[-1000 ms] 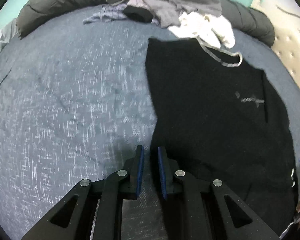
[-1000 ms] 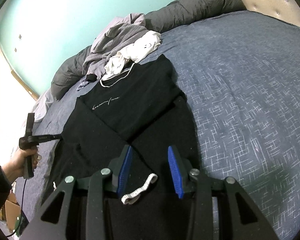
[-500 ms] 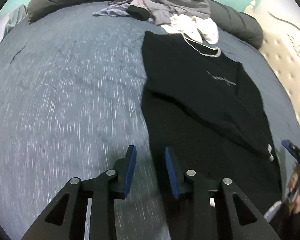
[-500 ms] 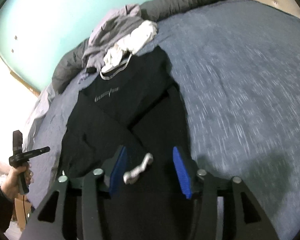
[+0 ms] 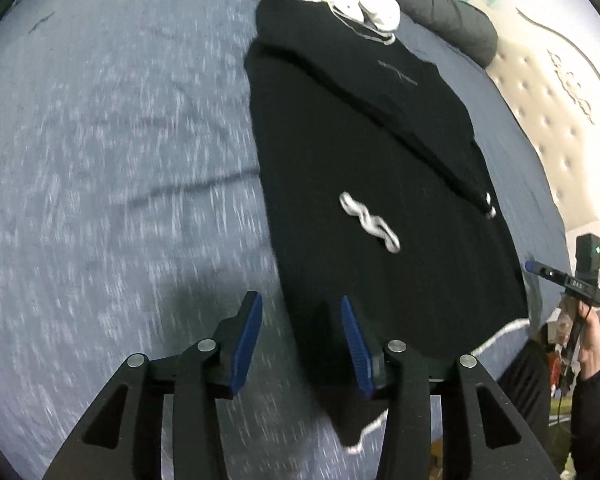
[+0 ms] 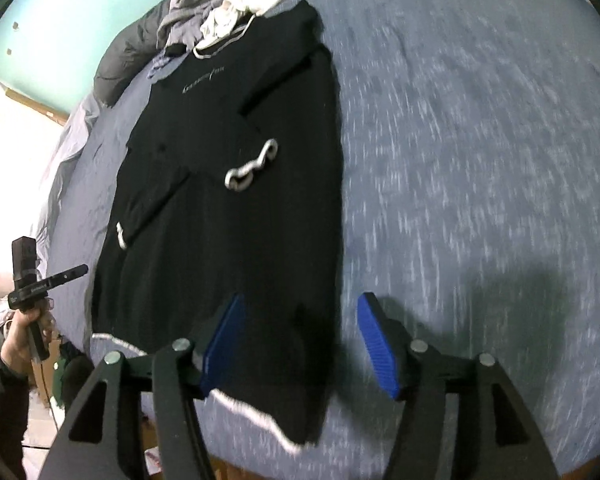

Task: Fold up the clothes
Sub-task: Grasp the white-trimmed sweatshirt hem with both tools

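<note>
The bed is filling both views, its blue-grey cover spreading away ahead of each gripper. On it the black sweatshirt is lying flat and lengthways, collar end far ahead, hem close in; both sleeves are lying folded in across the body. At the far end, beyond the collar, a heap of grey and white clothes is resting against a dark duvet.

The left gripper is hovering with its jaws apart and nothing between them, straddling the sweatshirt's near left edge. The right gripper is likewise spread wide and empty over the near right corner of the hem, where a pale hem band is showing just below it.

The sweatshirt looks soft, limp and fairly light — it will likely sag and drag on the cover rather than hold a shape, so both near hem corners look the best places to pinch, one per gripper, catching every layer. A white cuff is lying well ahead of the jaws in mid-body, and a second cuff ahead to the left in the right view.

Motion blur is smearing the cover's pattern and the chest lettering — unreadable. The hem's very edge is passing beneath the gripper frames, so how many layers are lying there cannot be told.
</note>
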Demonstrator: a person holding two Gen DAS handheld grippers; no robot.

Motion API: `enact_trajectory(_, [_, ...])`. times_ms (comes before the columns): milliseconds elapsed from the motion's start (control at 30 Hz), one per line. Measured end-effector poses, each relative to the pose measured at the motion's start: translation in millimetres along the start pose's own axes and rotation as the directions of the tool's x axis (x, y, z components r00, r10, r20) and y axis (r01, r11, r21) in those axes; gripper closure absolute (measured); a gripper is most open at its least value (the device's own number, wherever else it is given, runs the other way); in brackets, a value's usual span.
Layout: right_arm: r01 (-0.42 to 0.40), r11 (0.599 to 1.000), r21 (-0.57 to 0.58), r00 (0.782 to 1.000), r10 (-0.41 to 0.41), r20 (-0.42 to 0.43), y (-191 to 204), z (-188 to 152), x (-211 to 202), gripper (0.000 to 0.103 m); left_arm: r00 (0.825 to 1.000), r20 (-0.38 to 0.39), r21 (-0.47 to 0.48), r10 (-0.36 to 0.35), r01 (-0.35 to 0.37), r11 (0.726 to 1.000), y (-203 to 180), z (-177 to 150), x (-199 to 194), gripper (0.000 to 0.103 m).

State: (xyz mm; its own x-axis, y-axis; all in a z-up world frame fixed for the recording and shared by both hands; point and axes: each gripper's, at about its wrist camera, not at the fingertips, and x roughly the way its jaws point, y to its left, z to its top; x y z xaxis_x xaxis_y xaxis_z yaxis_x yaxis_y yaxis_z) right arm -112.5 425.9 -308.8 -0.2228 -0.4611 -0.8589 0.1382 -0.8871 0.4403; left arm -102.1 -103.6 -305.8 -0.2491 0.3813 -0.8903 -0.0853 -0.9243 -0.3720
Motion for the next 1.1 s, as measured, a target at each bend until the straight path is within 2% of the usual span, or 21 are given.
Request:
enact_trajectory(167, [0.028,0.999,-0.023,0.998,-0.029,-0.047,6,-17,3,0.042,0.999,-0.040,-0.007,-0.018,0.018,1.000,-6,-19,3,0.052])
enact_trajectory(400, [0.010,1.000,0.019,0.996,-0.008,-0.094,-3,-36,7,0.041,0.994,-0.094,-0.033,-0.054,0.051,0.998,-8,-38,16,0.052])
enact_trajectory(967, [-0.052,0.998,0.031,0.989,0.056,-0.140,14,-46,26,0.041,0.980,-0.111,-0.086,-0.165,0.155,0.984,-19,-62,24,0.052])
enact_trajectory(1067, [-0.054,0.999,0.006,0.988,0.054,-0.147,19,-46,28,0.049,0.982,-0.105,-0.077,-0.156,0.148,0.986,-23,-64,26,0.053])
enact_trajectory(1100, [-0.050,0.999,-0.001,0.988,0.049,-0.146,19,-45,28,0.057,0.983,-0.101,-0.075,-0.155,0.147,0.986,-24,-64,27,0.058])
